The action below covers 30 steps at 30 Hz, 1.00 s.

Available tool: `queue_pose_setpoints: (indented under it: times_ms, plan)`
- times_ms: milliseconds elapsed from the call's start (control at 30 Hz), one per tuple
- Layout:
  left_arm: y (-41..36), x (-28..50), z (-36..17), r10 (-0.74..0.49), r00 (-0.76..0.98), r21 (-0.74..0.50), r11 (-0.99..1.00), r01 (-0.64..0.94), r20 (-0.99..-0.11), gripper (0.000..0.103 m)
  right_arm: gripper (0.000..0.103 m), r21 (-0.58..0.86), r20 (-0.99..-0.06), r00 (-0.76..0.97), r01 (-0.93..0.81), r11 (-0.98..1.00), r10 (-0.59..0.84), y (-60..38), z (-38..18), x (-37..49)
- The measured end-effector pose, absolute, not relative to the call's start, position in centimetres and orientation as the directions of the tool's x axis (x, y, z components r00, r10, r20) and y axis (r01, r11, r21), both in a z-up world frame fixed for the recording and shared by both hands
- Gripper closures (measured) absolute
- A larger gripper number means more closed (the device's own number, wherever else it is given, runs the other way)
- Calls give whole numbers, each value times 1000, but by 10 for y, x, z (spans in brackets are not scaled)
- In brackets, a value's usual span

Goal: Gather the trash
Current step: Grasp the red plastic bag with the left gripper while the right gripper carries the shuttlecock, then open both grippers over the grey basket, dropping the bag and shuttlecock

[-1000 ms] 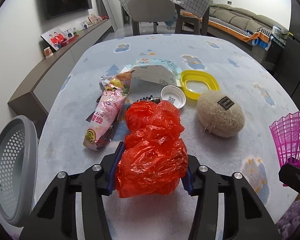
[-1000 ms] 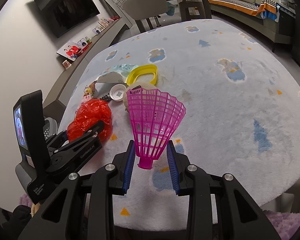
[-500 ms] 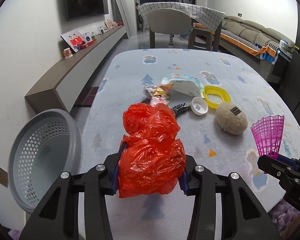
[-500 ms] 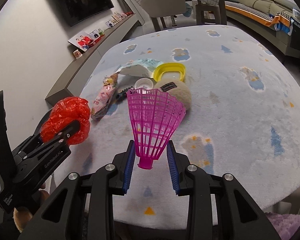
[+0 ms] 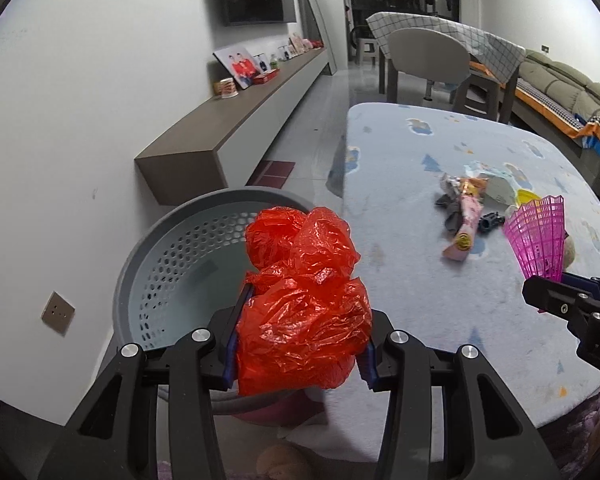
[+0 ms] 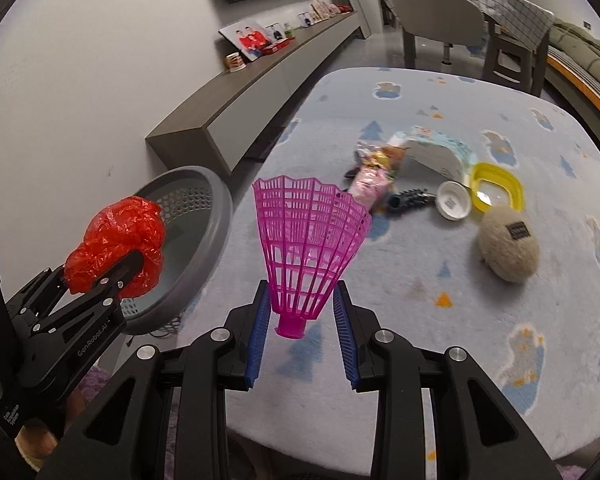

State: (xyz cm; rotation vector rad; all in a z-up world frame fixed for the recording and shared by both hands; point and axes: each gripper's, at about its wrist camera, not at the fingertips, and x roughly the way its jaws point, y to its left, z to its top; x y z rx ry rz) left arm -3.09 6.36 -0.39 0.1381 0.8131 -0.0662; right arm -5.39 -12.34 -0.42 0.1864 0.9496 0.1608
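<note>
Bag over the bin, shuttlecock waiting

Our left gripper (image 5: 298,344) clamps the red bag (image 5: 302,300) above the bin (image 5: 148,256); the right gripper (image 6: 302,330) pinches the shuttlecock (image 6: 308,248) over the table (image 6: 440,300). If we release near the rim, the light bag may catch and spill out. Writing: "GenRobot.AI" on the left gripper; the wrapper (image 6: 370,186) print is probably unreadable.

Left hand-held gripper (image 5: 298,344) and right hand-held gripper (image 6: 302,332), each clamped, side by side.
</note>
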Motion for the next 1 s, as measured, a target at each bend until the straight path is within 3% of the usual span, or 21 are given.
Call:
queue_pose_setpoints:
  times_ms: [733, 867, 1000]
  plan:
    - [152, 1, -31, 122, 623, 39, 989, -146, -773, 55, 72, 220, -846, 373, -405, 887, 381, 15, -32, 54]
    - [161, 2, -33, 111, 629, 14, 988, -157, -769, 43, 69, 241, -844, 358, -412, 879, 399, 17, -39, 57]
    - [166, 1, -32, 115, 637, 3, 985, -174, -762, 30, 54, 240, -835, 377, -406, 882, 401, 16, -36, 57]
